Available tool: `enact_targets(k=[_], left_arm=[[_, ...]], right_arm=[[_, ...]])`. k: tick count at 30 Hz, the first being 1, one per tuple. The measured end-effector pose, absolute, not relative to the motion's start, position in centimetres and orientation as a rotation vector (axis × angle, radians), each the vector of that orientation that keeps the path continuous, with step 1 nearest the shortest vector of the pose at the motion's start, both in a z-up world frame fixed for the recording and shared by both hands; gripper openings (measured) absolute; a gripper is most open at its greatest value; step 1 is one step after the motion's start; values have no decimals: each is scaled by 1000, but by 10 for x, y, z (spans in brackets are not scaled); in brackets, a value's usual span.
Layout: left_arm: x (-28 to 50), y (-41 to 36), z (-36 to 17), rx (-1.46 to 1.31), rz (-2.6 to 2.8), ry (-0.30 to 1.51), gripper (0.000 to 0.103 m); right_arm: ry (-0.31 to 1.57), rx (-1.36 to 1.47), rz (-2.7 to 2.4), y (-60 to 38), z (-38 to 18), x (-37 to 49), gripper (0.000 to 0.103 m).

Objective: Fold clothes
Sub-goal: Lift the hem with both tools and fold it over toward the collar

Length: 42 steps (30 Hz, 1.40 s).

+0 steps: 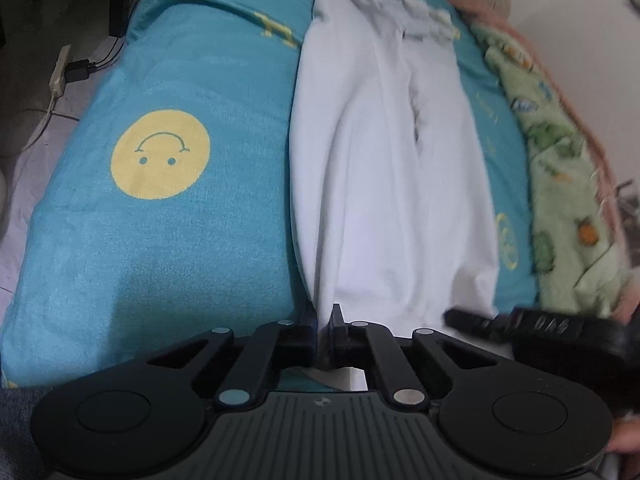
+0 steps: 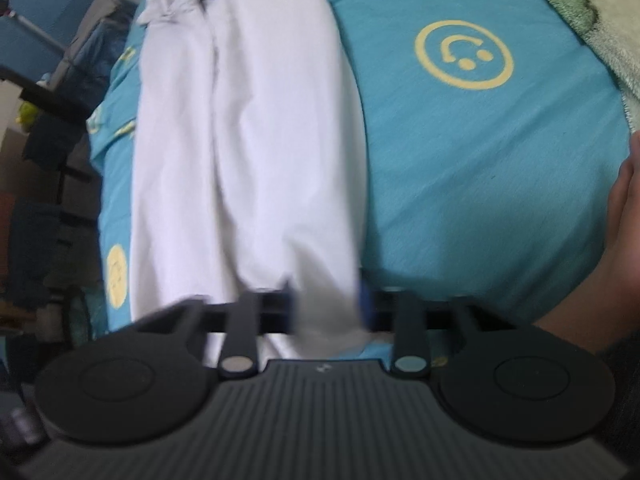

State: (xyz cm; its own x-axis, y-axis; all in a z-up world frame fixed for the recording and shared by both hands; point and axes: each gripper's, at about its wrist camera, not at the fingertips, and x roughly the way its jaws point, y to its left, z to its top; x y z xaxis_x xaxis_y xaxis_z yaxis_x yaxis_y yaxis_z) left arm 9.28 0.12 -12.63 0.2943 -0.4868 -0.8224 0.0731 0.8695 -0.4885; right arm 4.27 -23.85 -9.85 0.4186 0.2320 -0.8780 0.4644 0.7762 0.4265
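A white garment (image 1: pixel 384 168) lies lengthwise on the teal bedspread (image 1: pixel 180 60), folded into a long strip with a crumpled far end. My left gripper (image 1: pixel 324 320) is shut on the garment's near left corner. In the right wrist view the same white garment (image 2: pixel 240 140) runs away from my right gripper (image 2: pixel 326 300). Its fingers stand apart, open, with the garment's near right corner bunched between them; the view is blurred. The right gripper (image 1: pixel 520 324) also shows as a black shape at the garment's near right edge in the left wrist view.
The teal bedspread (image 2: pixel 480 180) carries yellow smiley faces (image 1: pixel 160 154). A green patterned fleece blanket (image 1: pixel 560 152) lies along the right side. A power strip with plugs (image 1: pixel 66 72) sits on the floor at left. A person's hand (image 2: pixel 624 208) shows at the right edge.
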Motion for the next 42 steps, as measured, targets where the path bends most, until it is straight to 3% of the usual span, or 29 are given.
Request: enact_targets(k=[5, 17, 26, 33, 42], left_arm=[[82, 28, -97, -560, -398, 1107, 3], [25, 74, 17, -760, -478, 889, 3], [-37, 97, 35, -795, -444, 873, 3], [9, 82, 45, -735, -404, 880, 3], [142, 40, 37, -563, -348, 814, 3]], right_arm=[[1069, 790, -99, -250, -67, 28, 9], [798, 859, -1, -288, 36, -21, 8], [724, 844, 31, -281, 63, -73, 9], [713, 851, 9, -285, 62, -29, 9], [662, 842, -23, -315, 27, 83, 9]])
